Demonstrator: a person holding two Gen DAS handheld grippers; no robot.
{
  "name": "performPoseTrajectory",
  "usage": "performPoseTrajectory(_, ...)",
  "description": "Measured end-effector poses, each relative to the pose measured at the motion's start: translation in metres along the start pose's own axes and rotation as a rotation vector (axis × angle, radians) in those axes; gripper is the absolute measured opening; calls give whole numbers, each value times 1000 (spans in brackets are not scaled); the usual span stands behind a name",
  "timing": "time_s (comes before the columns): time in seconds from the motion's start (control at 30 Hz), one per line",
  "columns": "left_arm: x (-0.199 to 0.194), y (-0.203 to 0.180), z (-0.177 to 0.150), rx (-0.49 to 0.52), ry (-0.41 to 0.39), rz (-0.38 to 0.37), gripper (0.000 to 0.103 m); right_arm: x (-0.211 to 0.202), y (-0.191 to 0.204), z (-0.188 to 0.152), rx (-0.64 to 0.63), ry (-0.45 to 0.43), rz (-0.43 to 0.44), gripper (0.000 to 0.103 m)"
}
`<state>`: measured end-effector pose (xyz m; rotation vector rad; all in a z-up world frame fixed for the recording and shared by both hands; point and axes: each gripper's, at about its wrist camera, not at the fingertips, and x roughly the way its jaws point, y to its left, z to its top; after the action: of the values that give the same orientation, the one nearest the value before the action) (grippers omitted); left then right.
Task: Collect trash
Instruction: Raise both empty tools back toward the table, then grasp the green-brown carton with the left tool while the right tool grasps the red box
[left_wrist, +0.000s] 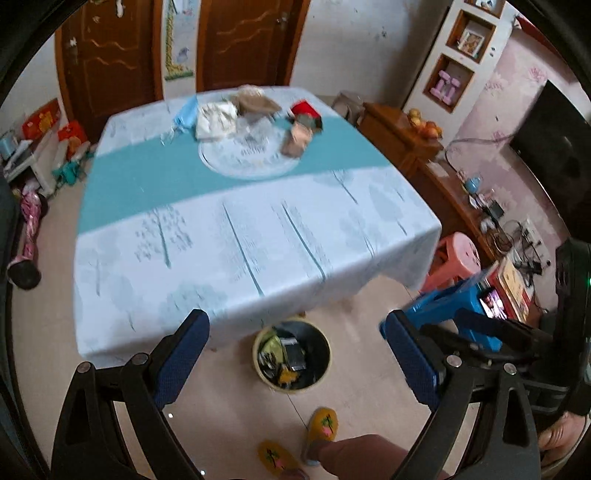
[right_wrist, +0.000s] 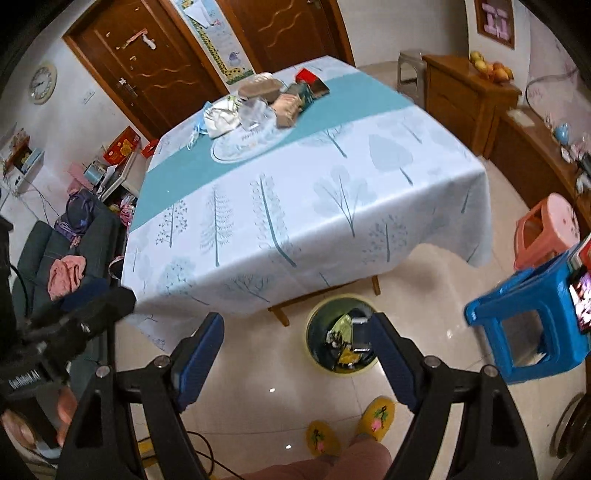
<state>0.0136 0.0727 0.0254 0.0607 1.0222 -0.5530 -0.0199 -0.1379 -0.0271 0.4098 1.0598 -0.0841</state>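
A pile of trash (left_wrist: 251, 118) (right_wrist: 258, 103) lies at the far side of the table (left_wrist: 258, 229) (right_wrist: 314, 206): a blue mask, white crumpled paper, brown bags, a red box. A yellow-rimmed trash bin (left_wrist: 291, 354) (right_wrist: 341, 336) with several scraps inside stands on the floor by the table's near edge. My left gripper (left_wrist: 295, 354) is open and empty, held above the bin. My right gripper (right_wrist: 299, 354) is open and empty too, with the bin just behind its right finger (right_wrist: 391, 354).
A blue stool (left_wrist: 454, 314) (right_wrist: 532, 328) and a pink stool (left_wrist: 454, 258) (right_wrist: 546, 229) stand to the right. A wooden cabinet (left_wrist: 399, 129) (right_wrist: 469, 96) lines the right wall. A person's leg and yellow slippers (left_wrist: 321, 424) (right_wrist: 373, 417) are below. A sofa with clothes (right_wrist: 70, 258) is at the left.
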Motion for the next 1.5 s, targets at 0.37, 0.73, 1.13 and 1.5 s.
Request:
performPoseTrajectory(0.37,24,3,75,-63,-40,23,95,11,-1,58,-61,-39,-6,80)
performPoseTrajectory(0.73,152,-34,214,-92,24,102,86,73,-56,195,-183,49,84,61)
performPoseTrajectory(1.13,305,-34,296,-159,241,209,71,148,-108,321,-274,162,164,60)
performPoseTrajectory(1.5,340,-21,296,-263,304,208,36,197,-109,368,-284,225,235,60)
